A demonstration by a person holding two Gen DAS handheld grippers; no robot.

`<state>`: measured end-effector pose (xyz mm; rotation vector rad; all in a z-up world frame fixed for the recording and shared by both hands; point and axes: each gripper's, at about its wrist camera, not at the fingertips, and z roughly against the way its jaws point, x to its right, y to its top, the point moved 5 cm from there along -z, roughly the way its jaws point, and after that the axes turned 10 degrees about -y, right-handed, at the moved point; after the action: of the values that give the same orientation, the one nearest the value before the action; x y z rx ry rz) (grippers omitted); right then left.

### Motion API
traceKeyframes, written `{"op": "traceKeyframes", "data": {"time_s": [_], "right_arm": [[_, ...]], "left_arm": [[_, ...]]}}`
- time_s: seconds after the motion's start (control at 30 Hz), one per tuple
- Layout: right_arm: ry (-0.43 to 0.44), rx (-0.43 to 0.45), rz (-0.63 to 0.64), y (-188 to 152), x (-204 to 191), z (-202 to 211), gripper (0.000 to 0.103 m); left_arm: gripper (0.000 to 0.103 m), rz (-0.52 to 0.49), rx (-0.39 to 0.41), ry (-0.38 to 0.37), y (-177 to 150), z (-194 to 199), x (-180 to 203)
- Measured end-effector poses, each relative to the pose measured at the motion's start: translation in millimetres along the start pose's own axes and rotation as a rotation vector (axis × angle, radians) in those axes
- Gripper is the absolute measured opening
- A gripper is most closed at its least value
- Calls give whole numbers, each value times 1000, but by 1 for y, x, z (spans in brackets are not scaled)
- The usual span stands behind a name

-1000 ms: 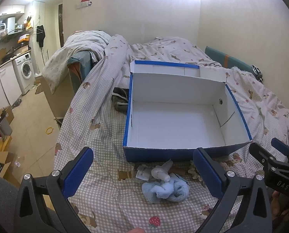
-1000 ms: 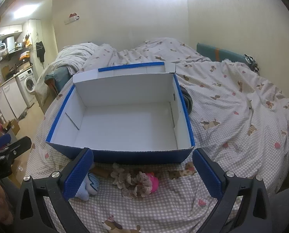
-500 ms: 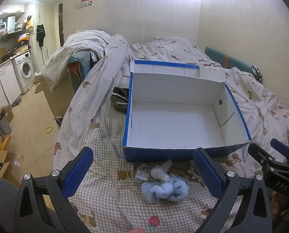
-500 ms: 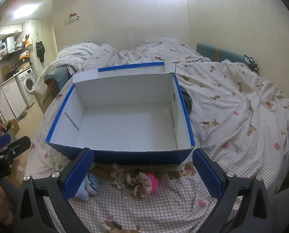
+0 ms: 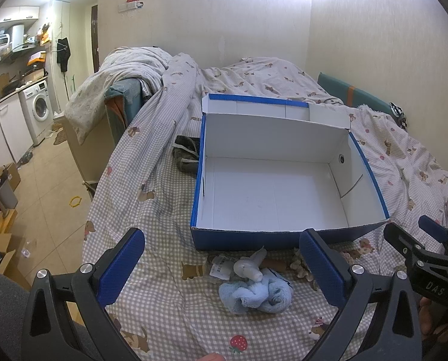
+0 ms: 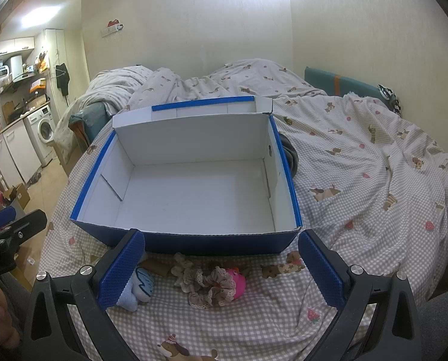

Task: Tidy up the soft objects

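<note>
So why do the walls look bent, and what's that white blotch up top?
Left wrist view: the fisheye lens bows the blue box and rounds the corners black; a ceiling light burns out the top. Right wrist view: same curving, same glare on the wall; the frilly doll and bedsheet stay sharp, evenly lit.

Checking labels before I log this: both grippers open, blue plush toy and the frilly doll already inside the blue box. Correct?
Not quite. The blue box holds nothing; the blue plush toy and the frilly doll lie on the bedspread in front of it, as both wrist views show. The left gripper and right gripper are indeed open.
</note>
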<state>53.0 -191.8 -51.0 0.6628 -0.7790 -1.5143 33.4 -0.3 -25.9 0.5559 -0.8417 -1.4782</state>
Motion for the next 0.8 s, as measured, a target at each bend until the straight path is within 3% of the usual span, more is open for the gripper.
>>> {"op": "traceKeyframes", "data": {"time_s": [0.8], "right_arm": [[-5, 4, 5, 0, -1, 0, 103]], "left_arm": [[103, 3, -4, -1, -1, -1, -2]]}}
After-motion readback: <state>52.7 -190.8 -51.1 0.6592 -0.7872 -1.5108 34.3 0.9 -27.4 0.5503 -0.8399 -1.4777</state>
